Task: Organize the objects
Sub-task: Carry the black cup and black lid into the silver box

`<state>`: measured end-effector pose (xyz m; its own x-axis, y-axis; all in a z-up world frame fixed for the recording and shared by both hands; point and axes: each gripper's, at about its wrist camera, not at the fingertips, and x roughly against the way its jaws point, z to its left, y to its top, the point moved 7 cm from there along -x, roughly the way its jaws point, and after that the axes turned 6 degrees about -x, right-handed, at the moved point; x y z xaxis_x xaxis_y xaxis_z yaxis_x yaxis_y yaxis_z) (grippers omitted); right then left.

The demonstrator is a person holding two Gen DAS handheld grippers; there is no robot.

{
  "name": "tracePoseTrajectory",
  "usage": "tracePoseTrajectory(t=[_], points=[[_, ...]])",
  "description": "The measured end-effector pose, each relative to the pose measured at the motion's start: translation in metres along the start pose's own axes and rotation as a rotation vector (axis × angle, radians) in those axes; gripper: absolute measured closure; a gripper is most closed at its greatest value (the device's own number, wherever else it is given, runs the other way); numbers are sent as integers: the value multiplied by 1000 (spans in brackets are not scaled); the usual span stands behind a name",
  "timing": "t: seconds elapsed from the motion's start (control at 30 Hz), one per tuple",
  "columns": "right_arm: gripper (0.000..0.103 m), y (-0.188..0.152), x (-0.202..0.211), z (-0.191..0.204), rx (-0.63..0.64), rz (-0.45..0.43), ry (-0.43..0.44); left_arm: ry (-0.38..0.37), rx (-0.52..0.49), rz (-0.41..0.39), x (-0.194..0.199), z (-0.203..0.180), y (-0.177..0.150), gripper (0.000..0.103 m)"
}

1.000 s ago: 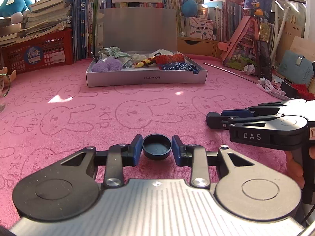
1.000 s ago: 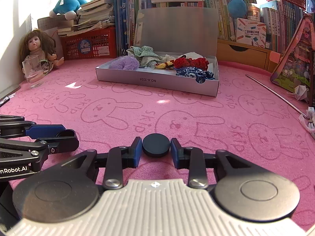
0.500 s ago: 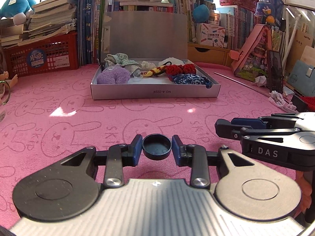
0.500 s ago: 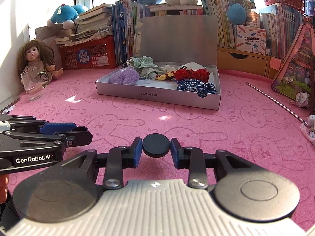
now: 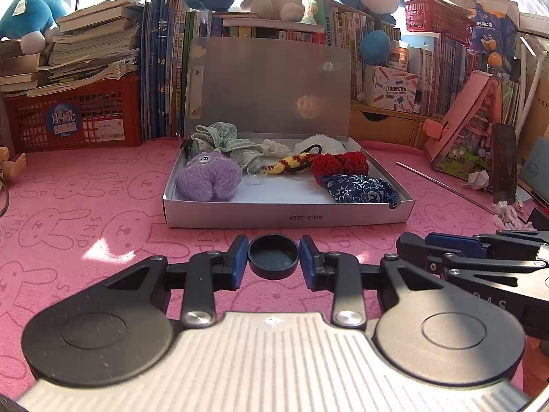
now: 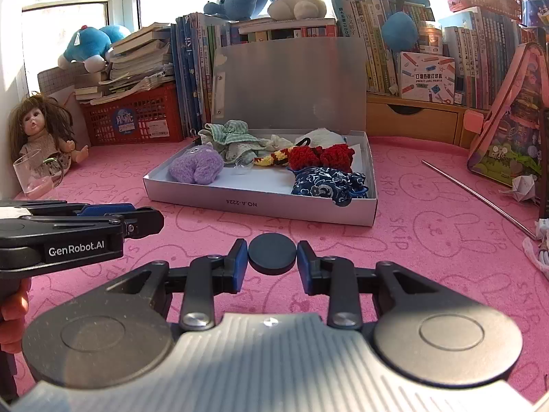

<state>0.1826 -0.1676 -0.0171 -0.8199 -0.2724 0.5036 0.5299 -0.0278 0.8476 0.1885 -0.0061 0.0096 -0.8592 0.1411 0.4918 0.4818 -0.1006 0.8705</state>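
Between our left gripper's (image 5: 273, 261) 2 blue pads sits a small round black plastic cap with its hollow side up (image 5: 273, 261), pinched from both sides. Our right gripper (image 6: 272, 259) clamps a flat, matte black round disc (image 6: 272, 253) the same way, its jaws nearly closed. Both pieces hang just short of the shallow silver cardboard box with its lid raised (image 5: 288, 218), which stands on the pink bunny-print mat (image 5: 103, 219) and holds a fuzzy purple plush (image 5: 208, 178), a red knitted piece (image 5: 339, 164) and a blue patterned cloth pouch (image 5: 360, 189).
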Motion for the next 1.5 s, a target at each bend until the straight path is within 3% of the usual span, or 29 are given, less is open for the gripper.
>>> tracePoseTrajectory(t=[0.4, 0.93, 1.17, 1.5], points=[[67, 36, -35, 4, -19, -20, -11, 26, -5, -33, -46, 14, 42, 65], [67, 78, -99, -3, -50, 7, -28, 43, 3, 10, -118, 32, 72, 65], [67, 78, -120, -9, -126, 55, 14, 36, 18, 36, -141, 40, 68, 65], [67, 68, -143, -5, -113, 93, 1, 31, -1, 31, -158, 40, 64, 65]])
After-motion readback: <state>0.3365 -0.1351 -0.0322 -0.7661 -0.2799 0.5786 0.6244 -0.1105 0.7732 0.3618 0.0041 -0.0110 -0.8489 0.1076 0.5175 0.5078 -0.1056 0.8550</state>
